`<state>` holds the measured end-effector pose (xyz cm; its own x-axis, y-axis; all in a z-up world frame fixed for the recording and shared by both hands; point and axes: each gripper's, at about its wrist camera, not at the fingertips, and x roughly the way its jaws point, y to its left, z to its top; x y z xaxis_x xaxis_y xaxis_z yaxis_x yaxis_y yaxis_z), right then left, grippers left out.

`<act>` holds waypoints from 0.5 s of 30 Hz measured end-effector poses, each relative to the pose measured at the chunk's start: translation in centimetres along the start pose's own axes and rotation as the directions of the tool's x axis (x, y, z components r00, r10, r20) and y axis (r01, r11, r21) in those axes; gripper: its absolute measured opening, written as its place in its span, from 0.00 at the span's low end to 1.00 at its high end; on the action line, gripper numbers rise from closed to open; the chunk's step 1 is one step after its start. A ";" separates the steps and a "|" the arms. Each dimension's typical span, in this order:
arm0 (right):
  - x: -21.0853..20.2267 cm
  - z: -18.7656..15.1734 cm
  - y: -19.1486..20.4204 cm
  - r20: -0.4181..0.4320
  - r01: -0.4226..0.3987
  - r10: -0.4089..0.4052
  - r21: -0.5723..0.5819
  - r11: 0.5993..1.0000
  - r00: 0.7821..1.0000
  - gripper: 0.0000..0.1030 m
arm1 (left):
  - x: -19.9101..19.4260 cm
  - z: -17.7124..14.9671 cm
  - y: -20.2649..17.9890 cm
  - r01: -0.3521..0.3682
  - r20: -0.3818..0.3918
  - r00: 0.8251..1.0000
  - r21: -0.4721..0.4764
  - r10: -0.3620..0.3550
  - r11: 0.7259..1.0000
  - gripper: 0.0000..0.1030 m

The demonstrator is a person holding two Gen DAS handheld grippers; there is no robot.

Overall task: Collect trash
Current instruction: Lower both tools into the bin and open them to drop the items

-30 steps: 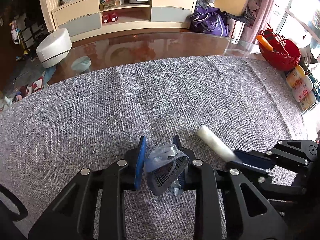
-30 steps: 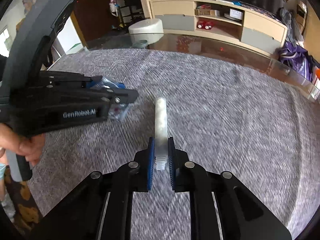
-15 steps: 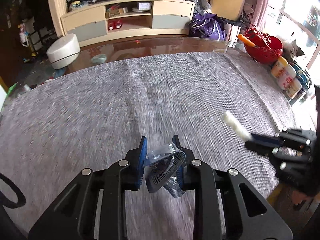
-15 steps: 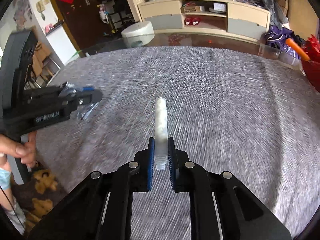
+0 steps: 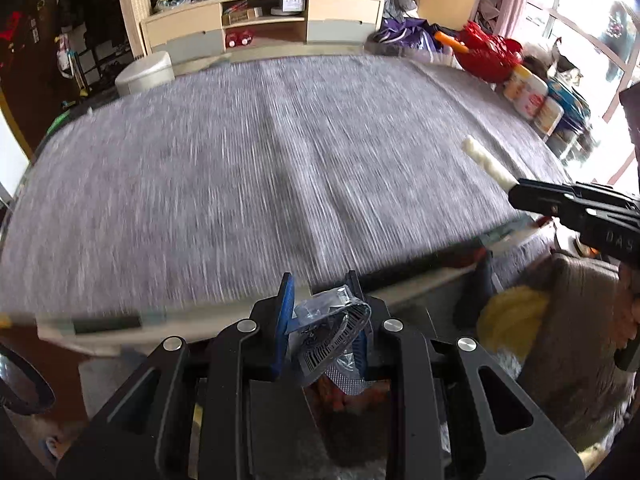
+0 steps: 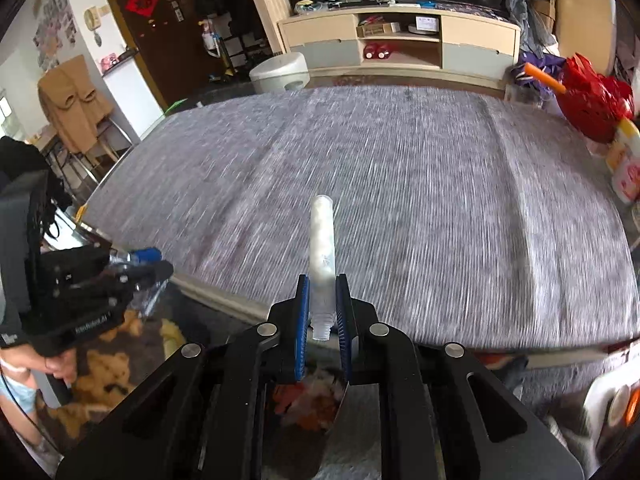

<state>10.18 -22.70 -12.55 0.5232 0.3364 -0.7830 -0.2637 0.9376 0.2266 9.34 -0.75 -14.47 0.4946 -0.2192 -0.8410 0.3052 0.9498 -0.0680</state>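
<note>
My left gripper (image 5: 322, 312) is shut on a crumpled clear plastic wrapper (image 5: 330, 330) with a barcode and holds it beyond the near edge of the grey-clothed table (image 5: 240, 152). My right gripper (image 6: 322, 308) is shut on a white plastic tube (image 6: 322, 240) that points forward, at the table's near edge. The tube (image 5: 486, 164) and right gripper (image 5: 516, 192) show at the right of the left wrist view. The left gripper (image 6: 148, 268) shows at the left of the right wrist view, below table level.
A red basket (image 6: 588, 100) and several bottles (image 5: 528, 92) stand at the table's far right. A cabinet (image 6: 400, 44) and a white stool (image 6: 280, 70) lie beyond the table. A dark container with colourful scraps (image 6: 304, 400) lies below the grippers. A yellow soft toy (image 5: 508, 320) lies on the floor.
Both grippers have pulled back from the middle of the table to and past its near edge, each still holding its item. The floor below has come into view.
</note>
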 end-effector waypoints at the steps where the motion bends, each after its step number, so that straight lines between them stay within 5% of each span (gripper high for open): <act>1: -0.1 -0.5 0.2 -0.004 -0.002 0.002 0.000 1.000 1.000 0.14 | -0.2 -1.1 -0.2 0.006 -0.004 1.000 -0.005 -0.006 1.000 0.23; 15: 1.7 -9.5 2.3 -0.113 -0.054 0.058 0.038 0.998 0.992 0.14 | 0.9 -9.8 -2.8 0.075 -0.056 0.995 -0.022 -0.077 0.997 0.23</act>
<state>2.74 -20.81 -18.91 0.4121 0.3782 -0.8289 -0.2609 0.9207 0.2903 0.94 -1.46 -20.26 0.4234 -0.2785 -0.8621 0.3239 0.9352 -0.1430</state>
